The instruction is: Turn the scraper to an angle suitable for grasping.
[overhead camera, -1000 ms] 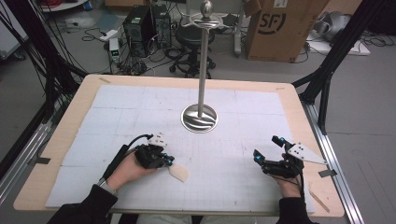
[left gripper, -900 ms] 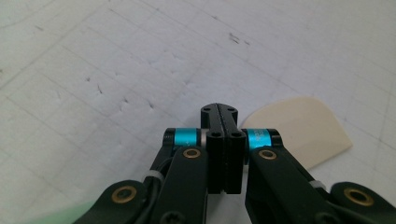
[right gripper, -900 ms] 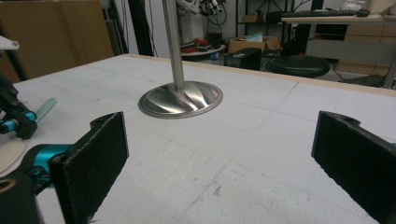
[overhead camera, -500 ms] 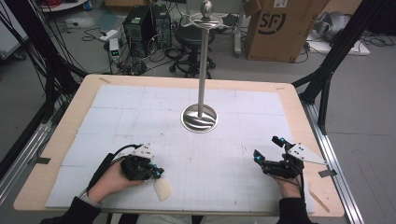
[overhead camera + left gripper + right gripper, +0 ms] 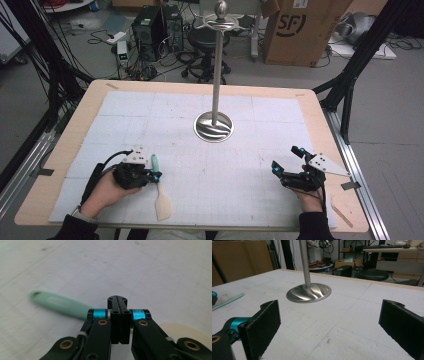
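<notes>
Your left gripper [image 5: 150, 175] is closed on the spatula [image 5: 159, 189] — its long axis crosses the jaws; your right gripper [image 5: 285, 172] — open, empty.

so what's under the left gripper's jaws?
The spatula: its green handle sticks out to one side of the shut left gripper, its cream blade to the other. The middle of the handle is covered by the jaws. Below is the white mat.

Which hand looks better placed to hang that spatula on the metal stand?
The left. Its gripper is already shut on the spatula, green handle toward the stand. The right gripper sits open and empty at the table's other side.
</notes>
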The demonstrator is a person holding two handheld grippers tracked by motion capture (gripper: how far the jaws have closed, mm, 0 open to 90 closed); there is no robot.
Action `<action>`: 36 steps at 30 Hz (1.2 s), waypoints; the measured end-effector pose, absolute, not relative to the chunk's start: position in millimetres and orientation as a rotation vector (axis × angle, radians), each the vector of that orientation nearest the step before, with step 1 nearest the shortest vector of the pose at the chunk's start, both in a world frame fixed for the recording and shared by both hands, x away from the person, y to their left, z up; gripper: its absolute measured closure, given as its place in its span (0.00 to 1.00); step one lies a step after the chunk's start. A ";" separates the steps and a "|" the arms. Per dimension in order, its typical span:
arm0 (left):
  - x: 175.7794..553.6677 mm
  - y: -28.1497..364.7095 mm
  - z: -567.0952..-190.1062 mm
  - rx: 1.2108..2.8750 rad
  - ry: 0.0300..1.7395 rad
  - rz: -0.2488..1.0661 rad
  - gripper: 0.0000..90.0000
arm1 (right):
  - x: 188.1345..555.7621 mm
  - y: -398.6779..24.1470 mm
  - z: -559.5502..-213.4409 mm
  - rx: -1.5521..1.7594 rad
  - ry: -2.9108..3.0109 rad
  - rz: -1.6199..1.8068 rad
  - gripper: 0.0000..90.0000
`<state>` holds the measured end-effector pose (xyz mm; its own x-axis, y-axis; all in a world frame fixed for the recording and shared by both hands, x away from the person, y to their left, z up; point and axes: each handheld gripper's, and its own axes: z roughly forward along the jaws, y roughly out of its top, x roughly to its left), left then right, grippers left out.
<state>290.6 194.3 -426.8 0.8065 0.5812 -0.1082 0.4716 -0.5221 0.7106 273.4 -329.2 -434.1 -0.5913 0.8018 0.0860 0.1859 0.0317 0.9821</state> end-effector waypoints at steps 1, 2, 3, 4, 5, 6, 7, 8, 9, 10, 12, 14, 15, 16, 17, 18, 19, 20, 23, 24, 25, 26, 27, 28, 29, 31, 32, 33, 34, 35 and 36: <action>296.4 205.4 -427.5 2.198 0.825 0.214 1.00 | 273.3 -328.9 -434.1 0.995 1.817 1.596 0.03; 296.4 205.4 -427.5 2.198 0.825 0.214 1.00 | 273.3 -328.5 -434.1 0.993 1.817 1.597 0.03; 299.2 210.5 -428.6 2.186 0.850 0.223 1.00 | 273.5 -328.2 -434.2 0.990 1.818 1.596 0.03; 301.8 214.6 -430.1 2.178 0.875 0.232 1.00 | 273.5 -328.0 -434.2 0.992 1.817 1.597 0.03; 304.1 217.8 -431.7 2.177 0.894 0.242 1.00 | 273.5 -327.8 -434.3 0.994 1.816 1.596 0.03; 306.0 219.7 -433.4 2.175 0.911 0.244 1.00 | 273.5 -327.8 -434.3 0.994 1.816 1.596 0.03; 307.8 220.5 -435.0 2.173 0.926 0.249 1.00 | 273.6 -327.8 -434.4 0.994 1.818 1.593 0.03; 309.4 220.5 -436.3 2.176 0.935 0.256 1.00 | 273.4 -327.7 -434.3 0.996 1.819 1.593 0.03; 311.0 220.1 -437.8 2.178 0.936 0.258 1.00 | 273.4 -327.7 -434.3 0.996 1.819 1.593 0.03; 312.6 220.1 -438.8 2.170 0.930 0.246 1.00 | 273.2 -327.4 -434.3 0.999 1.819 1.596 0.03; 316.6 220.0 -440.3 2.146 0.937 0.212 1.00 | 272.9 -327.2 -434.1 0.998 1.820 1.595 0.03; 319.3 219.0 -441.4 2.133 0.945 0.201 1.00 | 272.9 -327.2 -433.5 0.987 1.819 1.588 0.03; 319.8 217.5 -441.4 2.134 0.944 0.205 1.00 | 272.8 -326.9 -433.3 0.987 1.818 1.585 0.03; 320.0 215.0 -441.1 2.139 0.942 0.211 1.00 | 272.6 -326.5 -433.2 0.989 1.822 1.588 0.03; 320.1 212.9 -440.8 2.142 0.939 0.217 1.00 | 272.6 -326.5 -433.2 0.989 1.822 1.588 0.03; 320.4 208.6 -440.6 2.146 0.930 0.215 1.00 | 273.5 -326.1 -433.6 0.985 1.820 1.586 0.03; 320.2 203.9 -441.2 2.144 0.924 0.207 1.00 | 273.7 -326.1 -433.8 0.985 1.820 1.587 0.03; 320.1 198.9 -441.4 2.147 0.911 0.210 1.00 | 273.7 -326.2 -433.7 0.987 1.820 1.585 0.03; 320.0 183.2 -440.6 2.168 0.875 0.200 1.00 | 273.8 -326.6 -433.7 0.993 1.819 1.590 0.03; 319.8 177.3 -440.5 2.177 0.855 0.193 1.00 | 273.6 -326.7 -433.7 0.996 1.819 1.589 0.03; 319.4 171.1 -440.2 2.189 0.834 0.191 1.00 | 273.8 -326.9 -433.7 0.993 1.821 1.589 0.03; 318.8 164.6 -440.0 2.196 0.816 0.184 1.00 | 273.8 -326.9 -433.7 0.994 1.821 1.589 0.03; 317.8 157.8 -439.9 2.203 0.800 0.180 1.00 | 273.8 -326.8 -433.8 0.995 1.820 1.590 0.03; 316.7 151.2 -439.8 2.212 0.777 0.179 1.00 | 273.9 -326.8 -433.9 0.992 1.821 1.588 0.03; 315.1 144.7 -439.6 2.219 0.761 0.179 1.00 | 274.0 -326.8 -433.9 0.990 1.821 1.587 0.03; 312.1 133.4 -439.7 2.232 0.723 0.166 1.00 | 273.9 -326.8 -433.9 0.990 1.820 1.588 0.03; 310.5 128.7 -439.7 2.237 0.706 0.173 1.00 | 273.9 -326.8 -433.9 0.990 1.820 1.588 0.03; 309.2 125.3 -439.7 2.240 0.695 0.181 1.00 | 273.8 -327.1 -433.8 0.994 1.822 1.589 0.03; 308.4 123.4 -439.7 2.243 0.682 0.194 1.00 | 273.8 -327.1 -433.8 0.994 1.822 1.589 0.03; 307.3 122.5 -439.7 2.246 0.673 0.218 1.00 | 273.8 -327.2 -433.9 0.993 1.823 1.590 0.03; 306.3 122.1 -439.1 2.253 0.665 0.244 1.00 | 273.7 -327.1 -434.0 0.994 1.821 1.594 0.03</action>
